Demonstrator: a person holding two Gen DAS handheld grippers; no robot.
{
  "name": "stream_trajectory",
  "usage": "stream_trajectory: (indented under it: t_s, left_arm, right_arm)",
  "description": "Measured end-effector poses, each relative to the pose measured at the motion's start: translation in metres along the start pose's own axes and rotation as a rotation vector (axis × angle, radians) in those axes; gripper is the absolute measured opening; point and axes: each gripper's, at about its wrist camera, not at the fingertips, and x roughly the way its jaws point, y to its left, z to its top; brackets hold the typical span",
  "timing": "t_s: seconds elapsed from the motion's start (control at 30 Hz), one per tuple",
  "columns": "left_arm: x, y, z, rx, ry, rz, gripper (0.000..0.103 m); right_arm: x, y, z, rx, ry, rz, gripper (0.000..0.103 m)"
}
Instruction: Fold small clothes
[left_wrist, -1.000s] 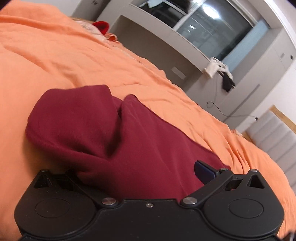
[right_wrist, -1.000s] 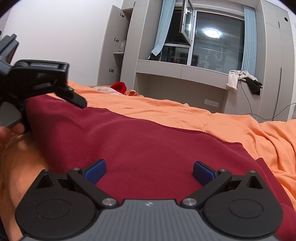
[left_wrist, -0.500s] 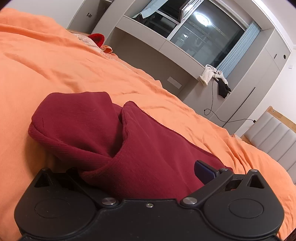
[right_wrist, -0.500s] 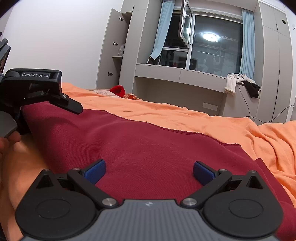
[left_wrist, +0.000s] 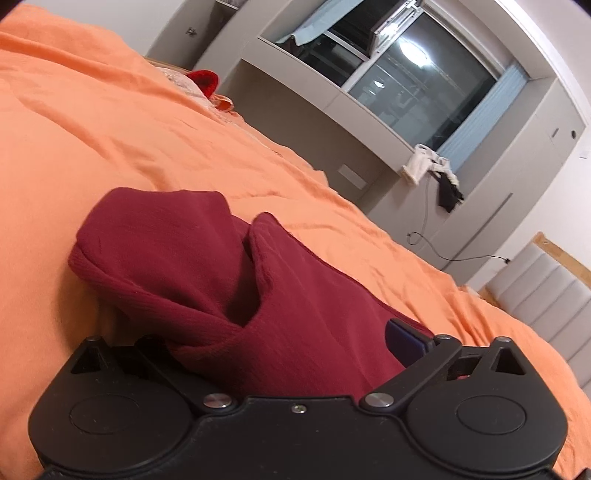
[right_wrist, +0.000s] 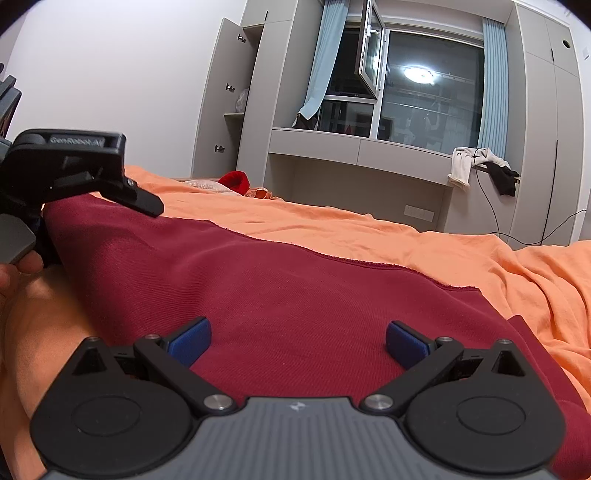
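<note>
Maroon garment on orange bedspread

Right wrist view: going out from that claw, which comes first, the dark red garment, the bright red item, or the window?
1. Dark red garment, directly under the right claw.
2. Bright red item, on the bed's far edge, left.
3. Window, on the back wall.

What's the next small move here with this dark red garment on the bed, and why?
Probably close the right gripper on the dark red garment. Its blue pads sit wide apart over flat cloth, gripping nothing, while the left gripper already has bunched fabric between its fingers at the other end. With both ends held, the piece could be lifted off the orange bedcover and folded over.
</note>
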Motion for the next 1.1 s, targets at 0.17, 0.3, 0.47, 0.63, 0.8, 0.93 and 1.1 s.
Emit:
stream_trajectory:
  t_s: [0.17, 0.3, 0.47, 0.63, 0.8, 0.93, 1.1]
  left_arm:
    - [0.002, -0.005, -0.002, 0.027, -0.042, 0.050, 0.083]
    - [0.008, -0.010, 0.006, 0.062, -0.057, 0.046, 0.046]
    - [0.009, -0.021, 0.012, 0.137, -0.070, 0.051, 0.026]
    - [0.008, -0.056, 0.022, 0.212, -0.101, 0.028, 0.019]
    - [0.013, -0.115, 0.028, 0.334, -0.105, -0.033, 0.018]
    - [0.018, -0.171, 0.011, 0.492, -0.091, -0.089, 0.018]
    - [0.022, -0.226, -0.035, 0.689, -0.041, -0.179, 0.017]
  right_arm:
    - [-0.001, 0.001, 0.000, -0.007, -0.009, -0.017, 0.103]
    - [-0.003, 0.003, 0.005, -0.033, -0.006, -0.028, 0.103]
    - [-0.007, -0.020, 0.024, -0.019, 0.065, 0.056, 0.103]
    - [-0.024, -0.060, 0.038, 0.114, 0.020, -0.008, 0.103]
    - [-0.041, -0.110, 0.048, 0.219, -0.027, -0.101, 0.103]
    - [-0.053, -0.156, 0.050, 0.304, -0.033, -0.154, 0.103]
    - [-0.060, -0.209, 0.046, 0.383, -0.047, -0.232, 0.103]
